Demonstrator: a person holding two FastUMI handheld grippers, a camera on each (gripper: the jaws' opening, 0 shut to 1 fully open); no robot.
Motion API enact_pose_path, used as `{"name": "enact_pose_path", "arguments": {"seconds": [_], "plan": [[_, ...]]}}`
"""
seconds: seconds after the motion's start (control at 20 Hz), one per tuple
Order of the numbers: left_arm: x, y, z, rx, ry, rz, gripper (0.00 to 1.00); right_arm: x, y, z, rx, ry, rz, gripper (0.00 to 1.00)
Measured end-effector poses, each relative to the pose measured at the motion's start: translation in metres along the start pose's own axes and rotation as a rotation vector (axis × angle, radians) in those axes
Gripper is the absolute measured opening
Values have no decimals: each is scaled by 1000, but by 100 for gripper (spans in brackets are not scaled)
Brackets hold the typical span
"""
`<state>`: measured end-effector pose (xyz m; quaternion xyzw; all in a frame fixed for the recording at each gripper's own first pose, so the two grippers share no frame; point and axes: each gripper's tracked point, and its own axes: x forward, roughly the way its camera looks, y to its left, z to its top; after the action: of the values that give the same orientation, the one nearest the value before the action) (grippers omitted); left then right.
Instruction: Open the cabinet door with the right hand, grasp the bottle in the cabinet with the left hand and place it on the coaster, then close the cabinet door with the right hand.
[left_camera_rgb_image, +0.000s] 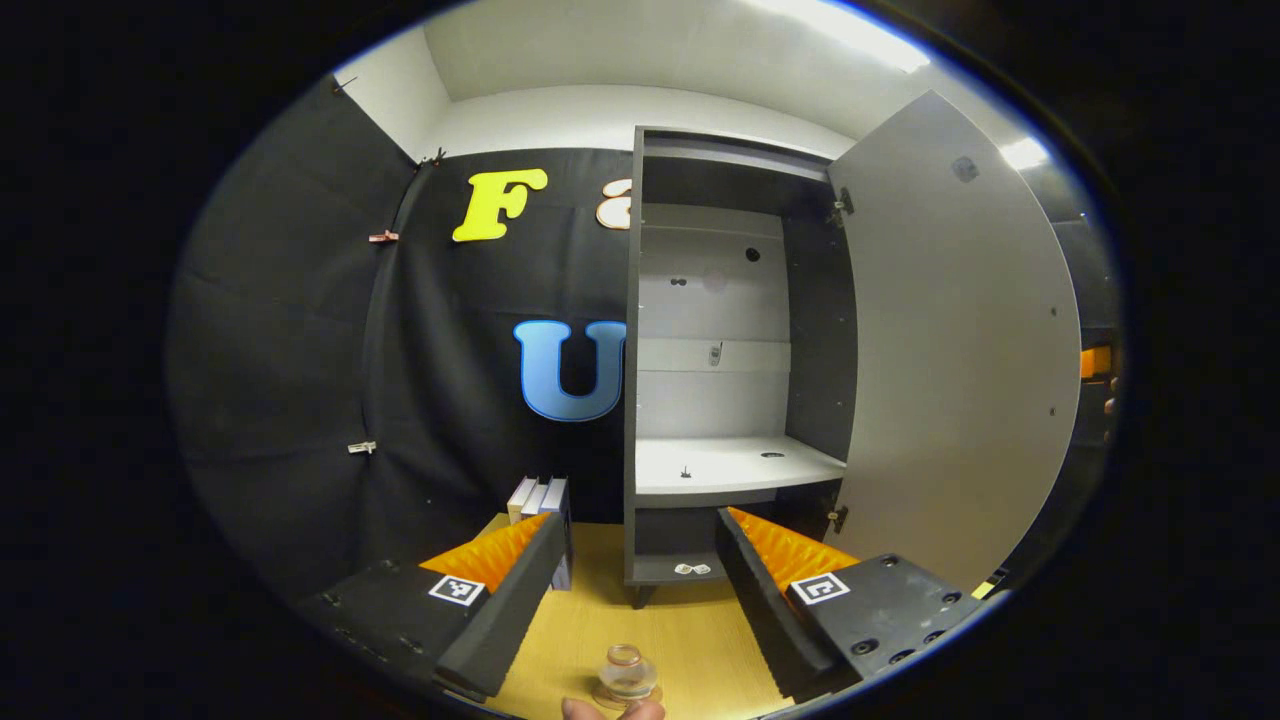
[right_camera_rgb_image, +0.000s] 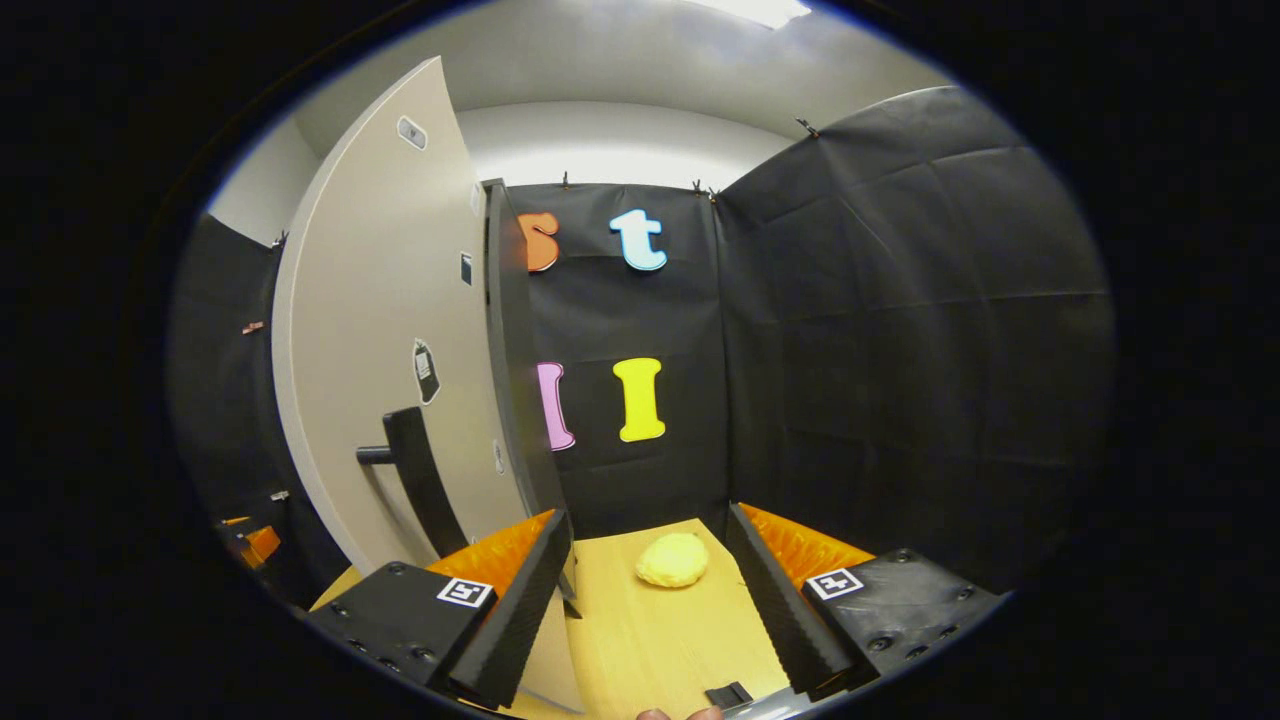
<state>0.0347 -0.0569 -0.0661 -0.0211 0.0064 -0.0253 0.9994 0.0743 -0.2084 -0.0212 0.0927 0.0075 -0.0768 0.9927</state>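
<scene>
With the cabinet (left_camera_rgb_image: 735, 330) standing open, its door (left_camera_rgb_image: 955, 340) swung wide to the right, the bottle (left_camera_rgb_image: 627, 675) sits on the coaster (left_camera_rgb_image: 608, 698) on the near table (left_camera_rgb_image: 660, 620), its shelf (left_camera_rgb_image: 735, 465) now bare. The left gripper (left_camera_rgb_image: 640, 575) hangs above and behind the bottle, fingers spread wide and holding nothing. In the right gripper view, the right gripper (right_camera_rgb_image: 650, 590) is likewise wide and empty, just right of the door's outer face, with the handle (right_camera_rgb_image: 420, 480) to its left and a yellow lump (right_camera_rgb_image: 672, 560) on the table ahead. Placement looks finished; closing the door appears to be what remains. The bottle is small, clear and looks like glass: probably light, rigid, slippery and breakable, best gripped around its rounded body below the neck. The door is a stiff panel on hinges and should swing freely if pushed on its face or taken by the handle.
</scene>
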Motion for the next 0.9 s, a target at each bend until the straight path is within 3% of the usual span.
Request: {"name": "enact_pose_path", "arguments": {"seconds": [0.2, 0.6, 0.9], "plan": [[-5, -2, -2, 4, 20, -17, 95, -6, 19, 3, -31, -13, 31, 98], [-3, 11, -8, -19, 19, -82, 95, -18, 34, 0, -50, -17, -46, 96], [-4, 25, 3, -22, -5, -86, 94, -27, 89, -8, -49, -11, -9, 98]]}}
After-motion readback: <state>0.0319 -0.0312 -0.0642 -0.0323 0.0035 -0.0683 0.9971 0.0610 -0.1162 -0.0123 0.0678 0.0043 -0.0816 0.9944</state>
